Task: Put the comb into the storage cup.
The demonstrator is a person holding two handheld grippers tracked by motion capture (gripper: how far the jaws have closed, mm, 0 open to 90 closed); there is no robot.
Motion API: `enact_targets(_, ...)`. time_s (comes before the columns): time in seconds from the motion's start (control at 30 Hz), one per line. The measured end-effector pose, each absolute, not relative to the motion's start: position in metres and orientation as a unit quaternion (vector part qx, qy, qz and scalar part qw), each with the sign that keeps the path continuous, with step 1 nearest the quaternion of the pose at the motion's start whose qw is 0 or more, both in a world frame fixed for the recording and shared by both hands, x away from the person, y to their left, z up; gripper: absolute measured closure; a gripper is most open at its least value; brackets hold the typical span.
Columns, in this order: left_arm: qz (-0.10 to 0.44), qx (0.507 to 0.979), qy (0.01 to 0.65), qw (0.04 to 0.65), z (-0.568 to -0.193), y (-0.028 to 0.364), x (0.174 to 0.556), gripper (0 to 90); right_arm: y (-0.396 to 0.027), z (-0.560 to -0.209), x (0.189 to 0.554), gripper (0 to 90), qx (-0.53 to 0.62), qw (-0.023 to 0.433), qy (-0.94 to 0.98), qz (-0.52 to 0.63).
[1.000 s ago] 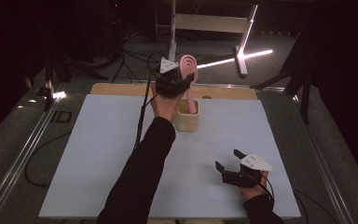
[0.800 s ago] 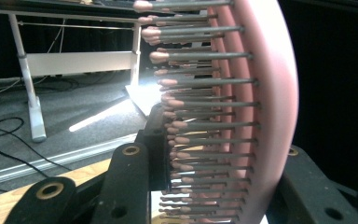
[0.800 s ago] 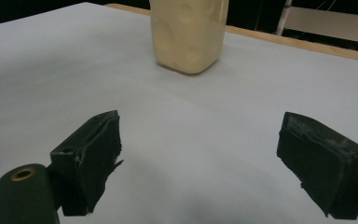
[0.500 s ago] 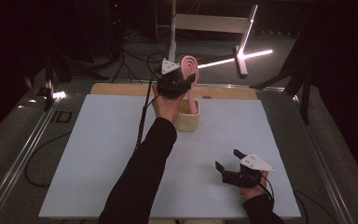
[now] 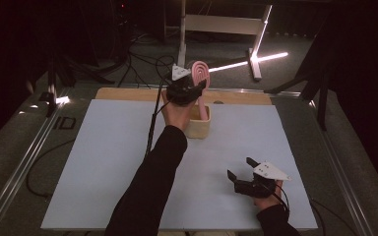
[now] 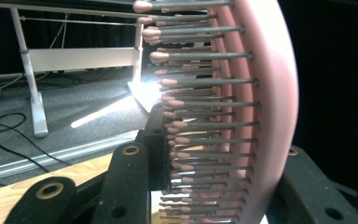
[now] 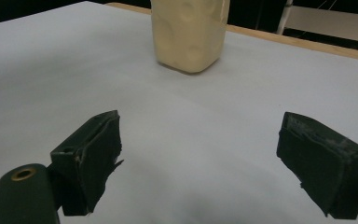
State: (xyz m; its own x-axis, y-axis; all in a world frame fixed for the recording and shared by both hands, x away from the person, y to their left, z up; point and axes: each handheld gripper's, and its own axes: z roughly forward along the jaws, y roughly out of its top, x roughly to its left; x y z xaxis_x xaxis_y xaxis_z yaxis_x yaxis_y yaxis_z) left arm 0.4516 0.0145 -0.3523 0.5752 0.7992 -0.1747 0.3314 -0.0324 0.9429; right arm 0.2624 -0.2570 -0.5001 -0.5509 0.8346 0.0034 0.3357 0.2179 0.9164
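Fingers of the left gripper [image 5: 191, 88] clamp a pink, bristled hairbrush [image 5: 200, 73] above the cream tub [image 5: 198, 127] at twelve o'clock. Right gripper [image 5: 242, 178] fingers gape empty over the matte white desk [image 5: 103, 162]; the left gripper view reveals bead-tipped bristles [image 6: 205, 107].

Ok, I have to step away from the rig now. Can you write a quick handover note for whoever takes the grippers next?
Left gripper: shut on the pink hairbrush, held upright at the far side of the table, over the beige holder.
Right gripper: open, nothing between its jaws, resting low over the white mat at the near right.
Hairbrush: its handle points down into the holder; whether it touches the bottom cannot be told.
Done: brush gripped and lined up with the holder.
Left: probably seat the brush in the holder or lift it clear, then release it.
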Motion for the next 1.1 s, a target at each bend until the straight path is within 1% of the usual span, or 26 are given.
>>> enact_targets(1.1, 0.196, 0.696, 0.418, 0.550, -0.370, 0.012, 0.455, 64.7, -0.257, -0.500, 0.262, 13.5, 0.398, 0.257, 0.736, 0.483)
